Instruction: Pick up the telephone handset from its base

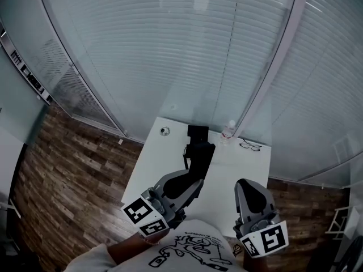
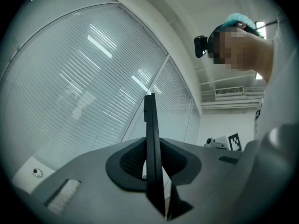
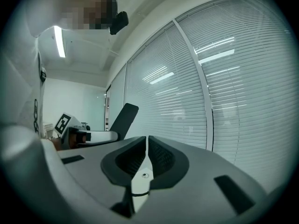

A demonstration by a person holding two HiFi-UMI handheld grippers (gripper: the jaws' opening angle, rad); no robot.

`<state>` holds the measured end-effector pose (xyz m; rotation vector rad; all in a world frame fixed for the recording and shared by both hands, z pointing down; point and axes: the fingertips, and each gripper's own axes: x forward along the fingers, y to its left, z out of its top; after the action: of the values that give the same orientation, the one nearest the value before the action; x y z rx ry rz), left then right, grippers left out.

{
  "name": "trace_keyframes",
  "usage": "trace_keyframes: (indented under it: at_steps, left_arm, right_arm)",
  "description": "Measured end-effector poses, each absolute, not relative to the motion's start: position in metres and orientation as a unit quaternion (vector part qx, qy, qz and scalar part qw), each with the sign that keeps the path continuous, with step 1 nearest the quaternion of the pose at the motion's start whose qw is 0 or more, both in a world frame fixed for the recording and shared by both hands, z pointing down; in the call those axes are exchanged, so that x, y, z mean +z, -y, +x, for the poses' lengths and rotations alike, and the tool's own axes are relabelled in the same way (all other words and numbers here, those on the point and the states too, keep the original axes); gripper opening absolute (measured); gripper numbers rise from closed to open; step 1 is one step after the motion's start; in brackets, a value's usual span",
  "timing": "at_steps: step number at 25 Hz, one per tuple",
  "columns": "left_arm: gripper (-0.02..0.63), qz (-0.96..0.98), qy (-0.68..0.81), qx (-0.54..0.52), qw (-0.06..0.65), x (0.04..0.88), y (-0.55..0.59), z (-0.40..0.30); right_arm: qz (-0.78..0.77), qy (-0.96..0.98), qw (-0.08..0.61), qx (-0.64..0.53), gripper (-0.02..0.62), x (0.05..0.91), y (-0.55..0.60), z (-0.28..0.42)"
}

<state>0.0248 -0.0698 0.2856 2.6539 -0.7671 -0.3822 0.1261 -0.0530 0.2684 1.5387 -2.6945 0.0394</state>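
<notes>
My left gripper [image 1: 194, 185] is shut on the black telephone handset [image 1: 201, 158], which sticks out forward from the jaws above the white table [image 1: 241, 171]. In the left gripper view the handset [image 2: 150, 125] shows edge-on as a thin dark slab pinched between the pads [image 2: 133, 160], rising against the blinds. The black phone base [image 1: 197, 132] sits at the table's far edge; a dark cord hangs by the handset's left side. My right gripper [image 1: 245, 184] hovers over the table's right part, shut and with nothing in it [image 3: 146, 146]. From the right gripper view the handset [image 3: 122, 119] rises beyond the left gripper [image 3: 91, 136].
A clear water bottle [image 1: 228, 130] and a pair of glasses [image 1: 250, 146] lie at the table's far right. A small round object [image 1: 164, 131] sits at its far left corner. Glass walls with blinds [image 1: 187, 50] stand behind the table. Wood flooring [image 1: 74, 163] surrounds it.
</notes>
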Motion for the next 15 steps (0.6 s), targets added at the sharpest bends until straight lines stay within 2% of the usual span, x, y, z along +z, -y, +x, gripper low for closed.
trace_keyframes:
  at_steps: [15]
  left_arm:
    - [0.069, 0.934, 0.274, -0.139, 0.184, 0.284, 0.054, 0.023]
  right_arm:
    - [0.496, 0.868, 0.016, 0.017, 0.015, 0.268, 0.036, 0.126]
